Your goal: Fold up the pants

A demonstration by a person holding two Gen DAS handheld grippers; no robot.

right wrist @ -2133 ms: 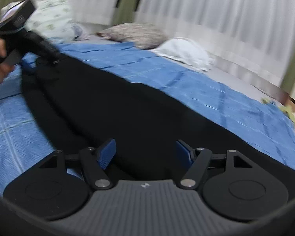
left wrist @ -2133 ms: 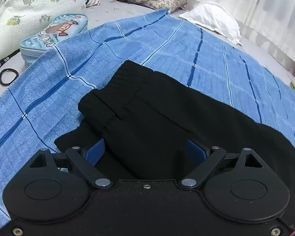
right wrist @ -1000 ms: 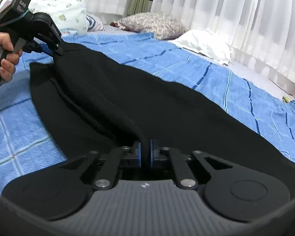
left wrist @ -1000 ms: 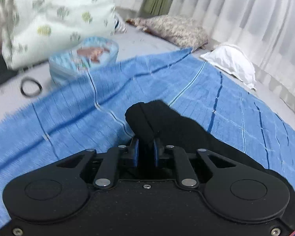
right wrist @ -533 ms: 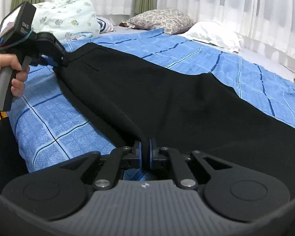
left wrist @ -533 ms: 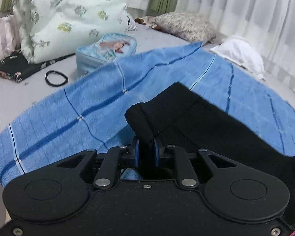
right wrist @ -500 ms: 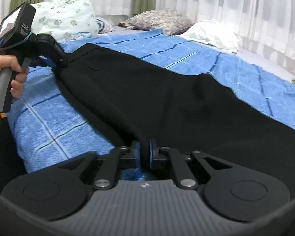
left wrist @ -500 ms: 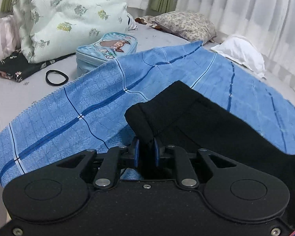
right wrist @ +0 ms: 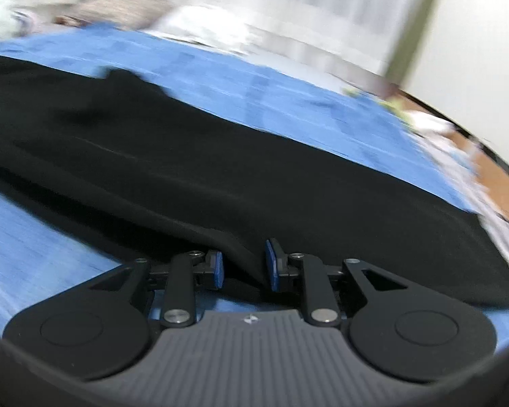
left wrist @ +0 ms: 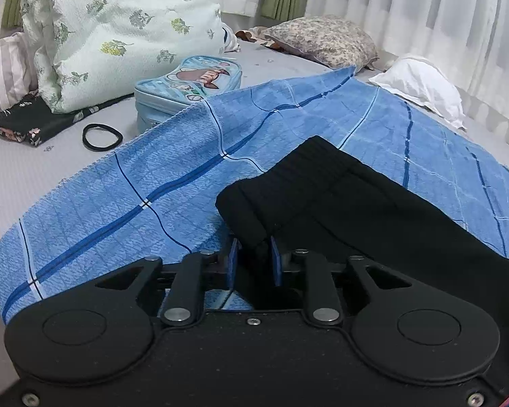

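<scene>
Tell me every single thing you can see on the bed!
pants: one, black, lying on the blue blanket.
blanket: one, blue checked, spread over the bed.
quilt: one, white floral, bundled at the back left.
cartoon pouch: one, light blue, in front of the quilt.
hair tie: one, black, on the grey sheet.
pillows: two, patterned and white, by the curtains.
curtains: white, behind the bed.
left gripper: jaws just opened, waistband between.
right gripper: jaws just opened, pants edge between.
</scene>
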